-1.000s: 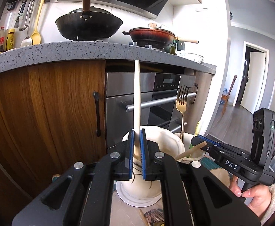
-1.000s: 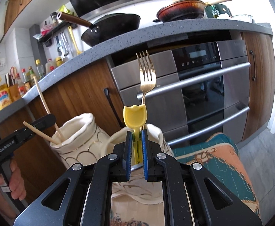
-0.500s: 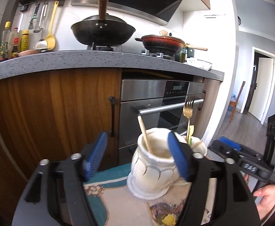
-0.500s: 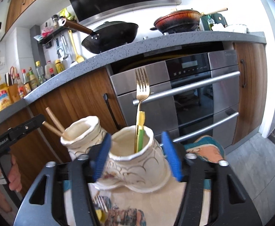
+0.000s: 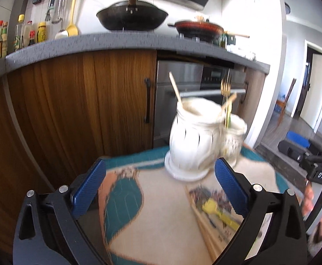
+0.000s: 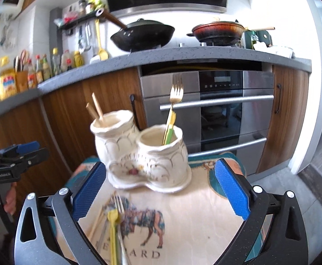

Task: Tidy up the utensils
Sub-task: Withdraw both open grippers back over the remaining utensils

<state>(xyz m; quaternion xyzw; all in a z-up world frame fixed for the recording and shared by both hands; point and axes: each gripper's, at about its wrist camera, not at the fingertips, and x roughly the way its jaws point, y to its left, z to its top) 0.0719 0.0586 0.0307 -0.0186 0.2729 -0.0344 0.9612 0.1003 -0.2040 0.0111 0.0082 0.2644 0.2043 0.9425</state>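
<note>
Both tongs are spreading wide at this moment with nothing between their blue pads: the left tongs [image 5: 159,184] and the right tongs [image 6: 159,186] each hang just in front of the white ceramic double holder [image 6: 143,152], which stands at the far side of the cloth-covered table [image 6: 200,209]. The task's things are split between holder and cloth. Two wooden chopsticks [image 6: 95,108] lean in the holder's left cup, a gold fork [image 6: 175,97] and a yellow-green utensil [image 6: 169,128] stand in the right cup, and near the tongs a yellow-handled utensil [image 6: 112,231] and a silver fork [image 6: 117,201] lie side by side on the cloth, with what may be more chopsticks just to their left, too blurred to be sure. The risk from here, as I judge it, is in the next pick: the loose pieces lie touching, so the tongs closing low on one could drag or catch its neighbour, and thin flat handles on soft cloth may slip free. A wide pad swung carelessly could also knock the leaning fork or nudge the holder. Beyond the table are a wooden cabinet [image 5: 83,110] and a steel oven [image 6: 227,110], near but not in the way; the worktop above carries a black wok [image 6: 143,35].
</note>
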